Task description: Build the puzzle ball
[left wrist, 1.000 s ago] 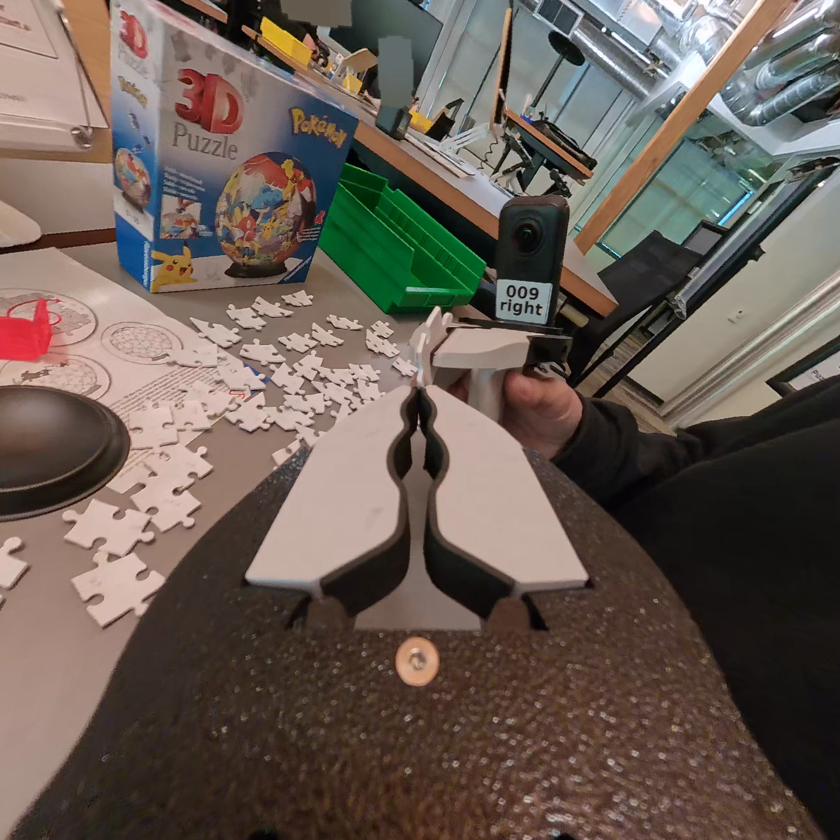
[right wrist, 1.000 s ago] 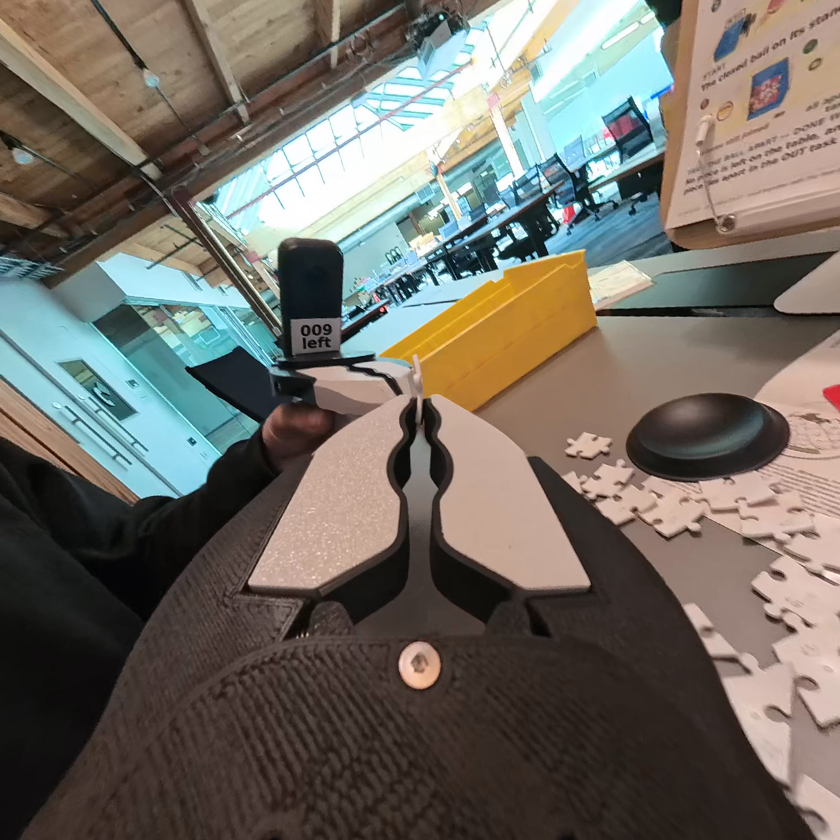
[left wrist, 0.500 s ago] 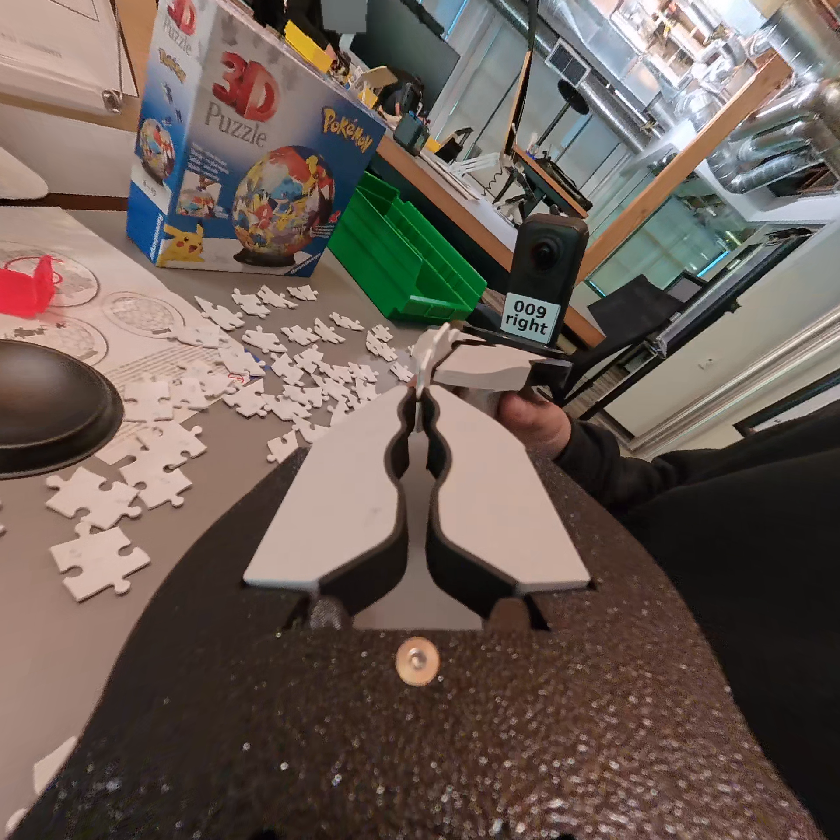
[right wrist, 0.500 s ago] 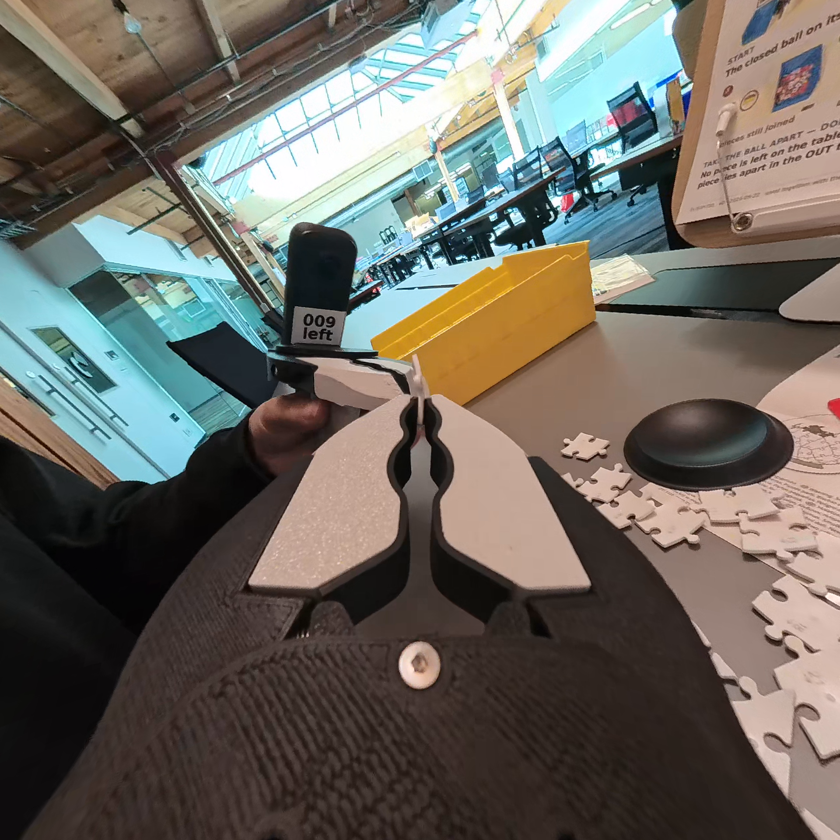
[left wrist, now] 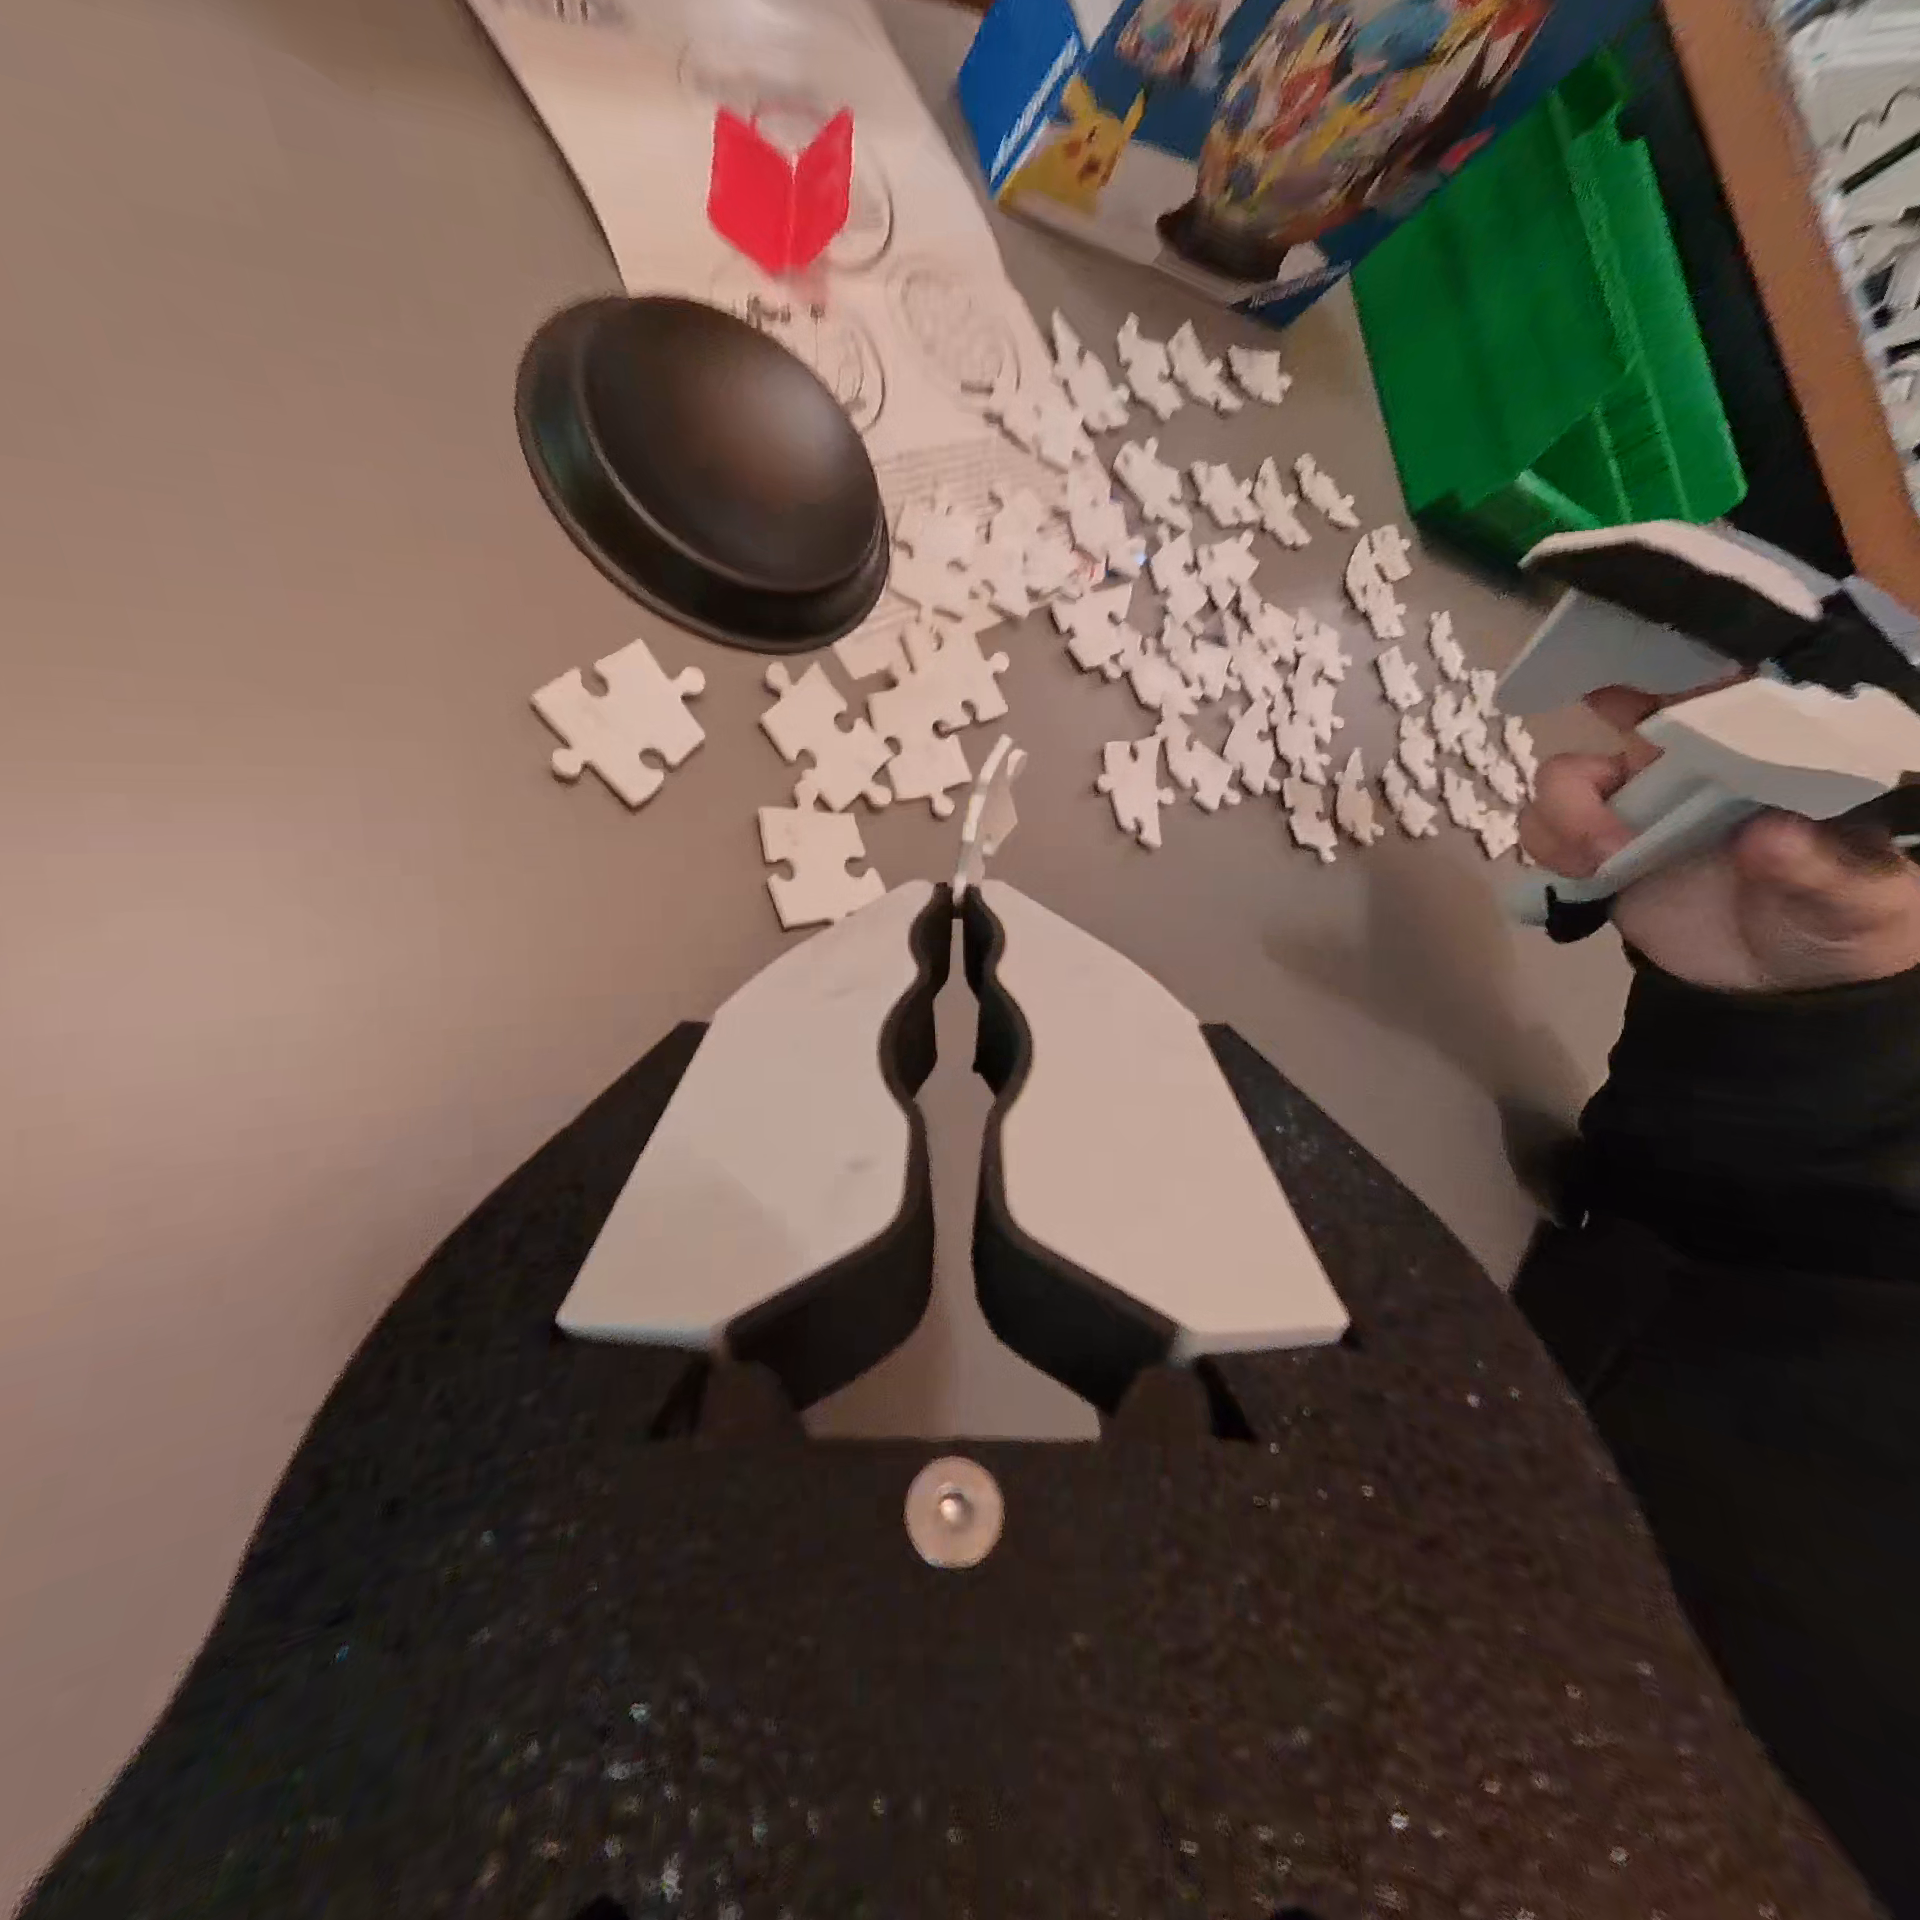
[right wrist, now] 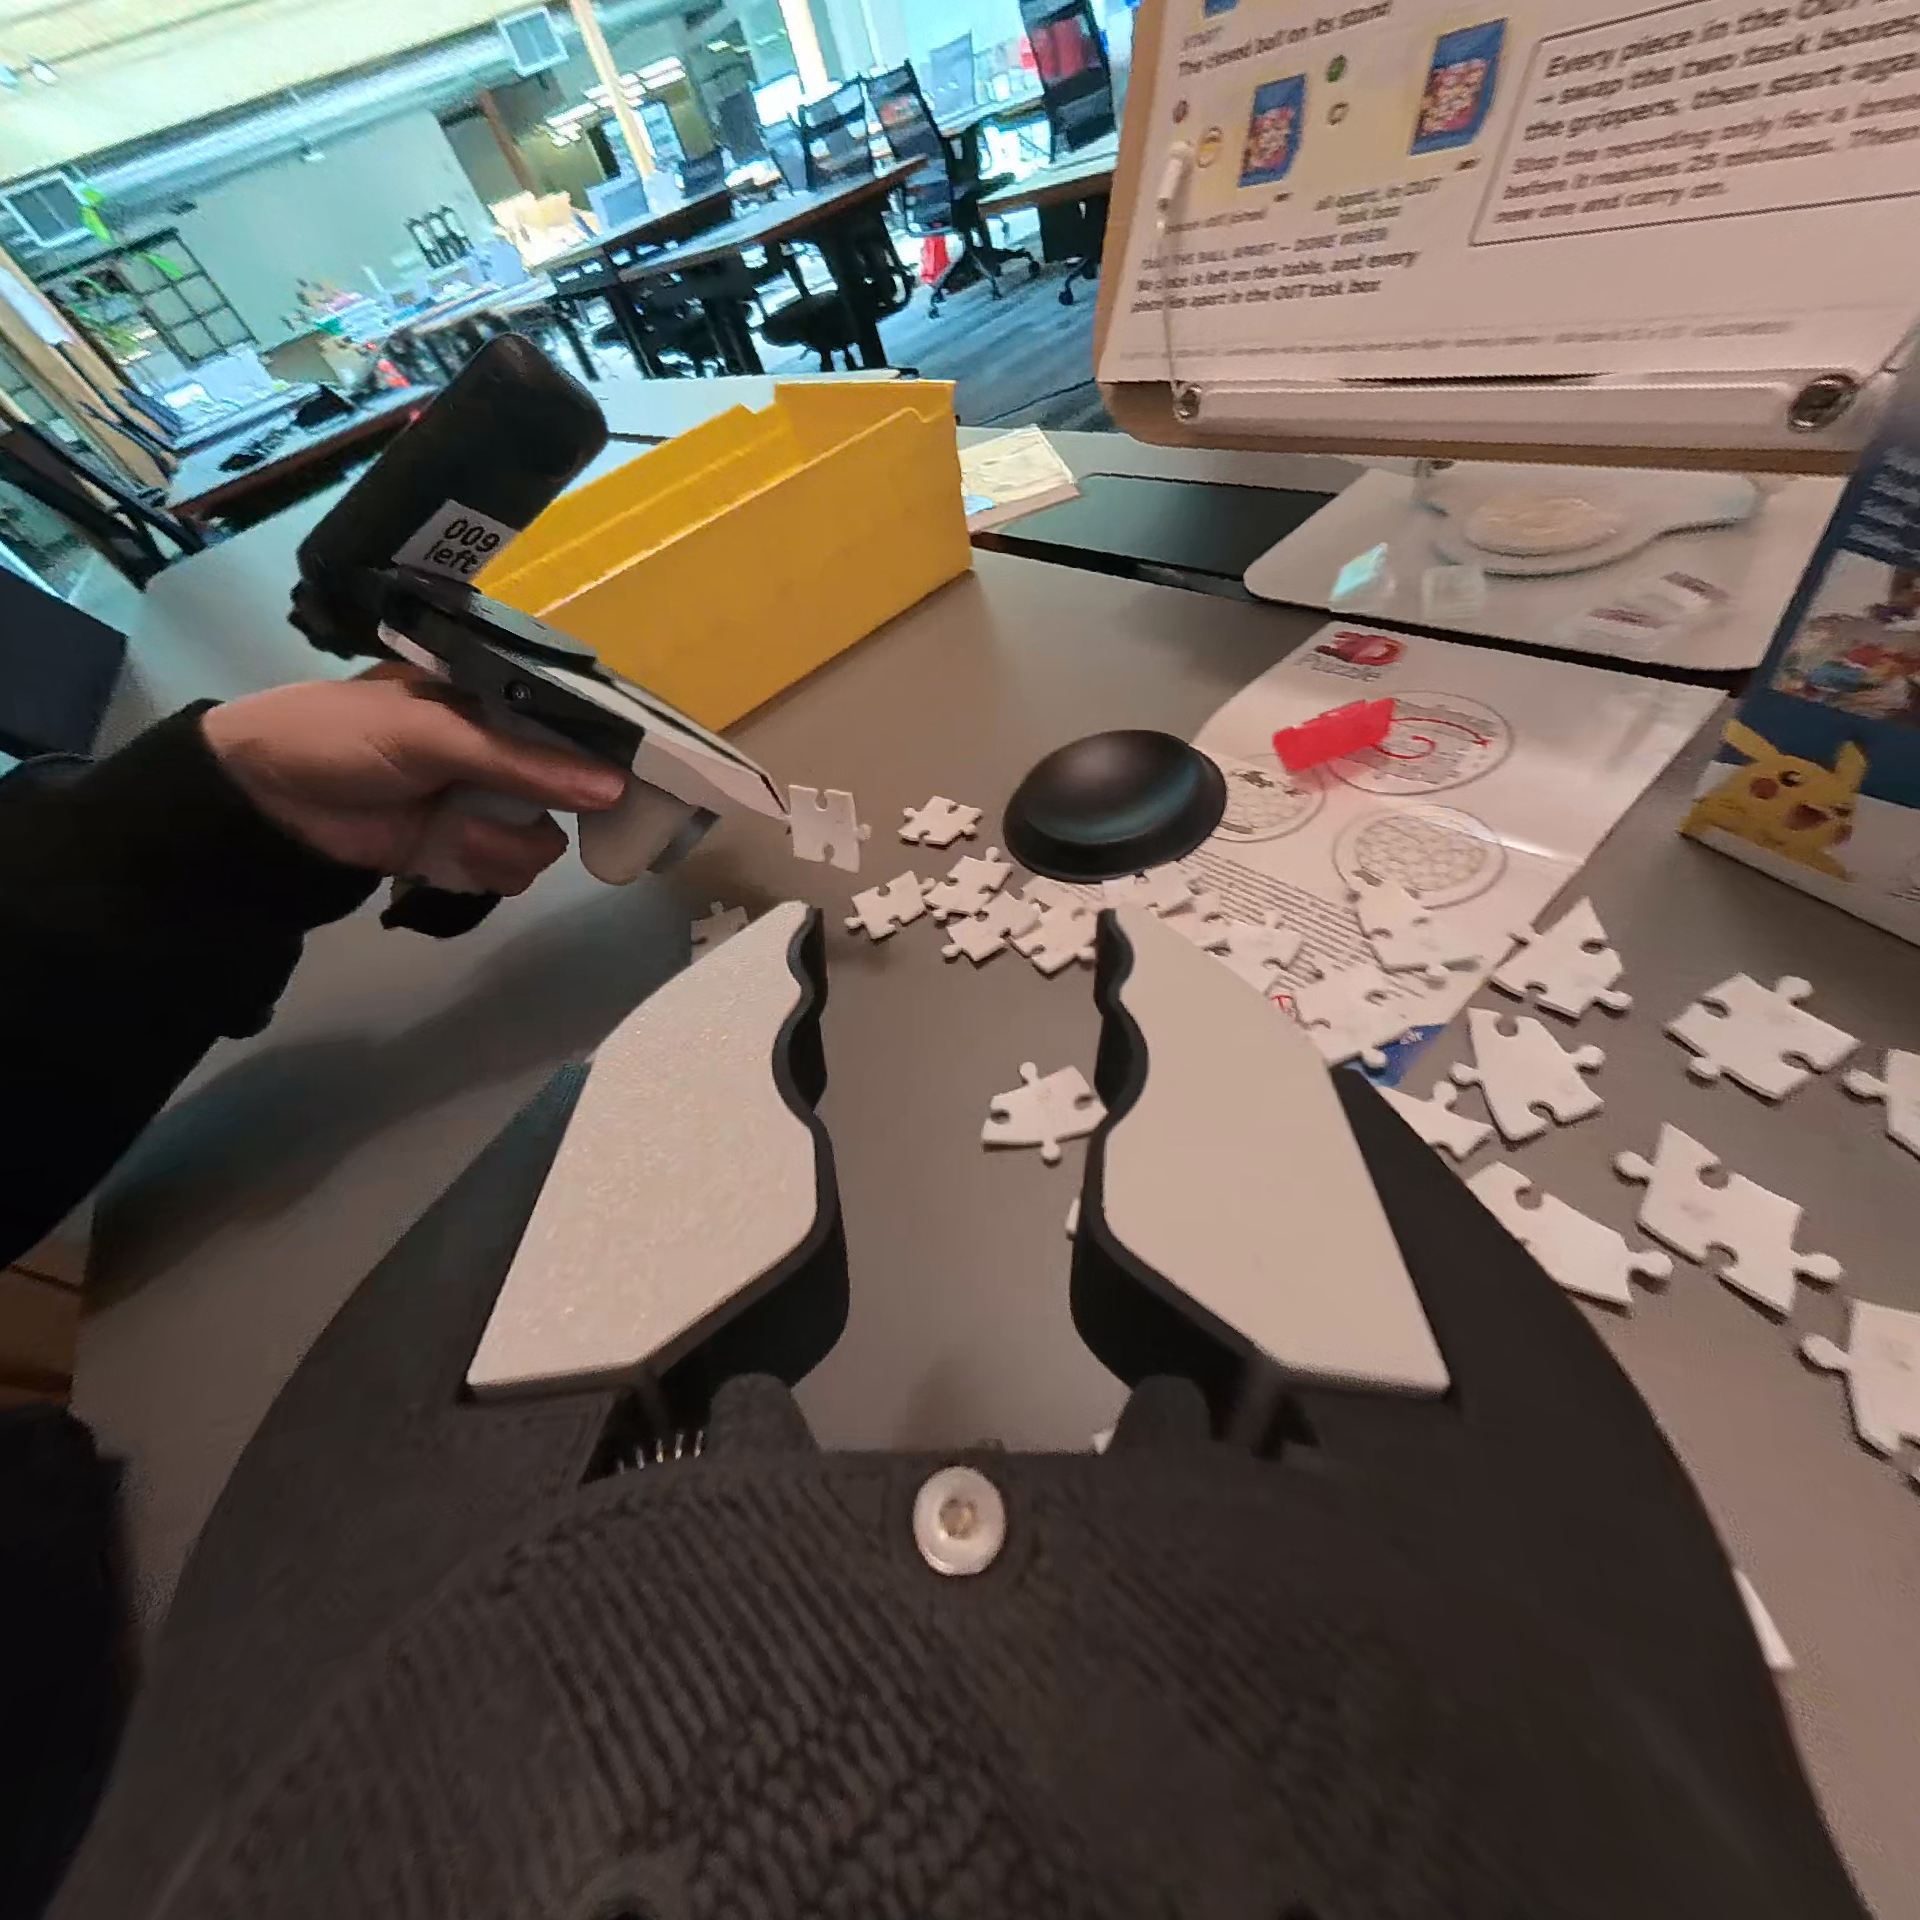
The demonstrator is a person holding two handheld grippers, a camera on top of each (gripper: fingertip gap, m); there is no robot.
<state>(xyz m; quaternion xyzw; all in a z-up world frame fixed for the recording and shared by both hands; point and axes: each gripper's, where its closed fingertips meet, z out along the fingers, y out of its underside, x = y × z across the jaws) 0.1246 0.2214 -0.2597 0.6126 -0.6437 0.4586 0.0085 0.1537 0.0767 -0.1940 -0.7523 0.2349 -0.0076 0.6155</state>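
My left gripper [left wrist: 958,902] is shut on a white puzzle piece [left wrist: 987,805] and holds it edge-on above the grey table; the same piece [right wrist: 826,824] shows flat in the right wrist view, at the tip of the left gripper [right wrist: 774,805]. My right gripper [right wrist: 956,940] is open and empty, low over the table, with a loose piece [right wrist: 1042,1110] lying between its fingers. It shows open at the right edge of the left wrist view [left wrist: 1527,623]. Several white loose pieces [left wrist: 1195,623] lie scattered. A black dome stand [left wrist: 707,473] sits to the left of them.
The blue puzzle box [left wrist: 1247,135] stands at the back beside a green bin [left wrist: 1538,312]. A red clip [left wrist: 779,187] lies on the paper instruction sheet [right wrist: 1455,831]. A yellow bin [right wrist: 748,551] and a sign board [right wrist: 1507,208] stand at the far side. Some 15 cm of space lies between my two pairs of fingers. The red clip [left wrist: 779,187] is about equally far from each gripper, around 20 cm. Look for it in the right wrist view [right wrist: 1344,739] too.
The two grippers were tip to tip, both shut on the piece. The right gripper has let go, opened and dropped toward the table. The left gripper has tilted down, keeping the piece.
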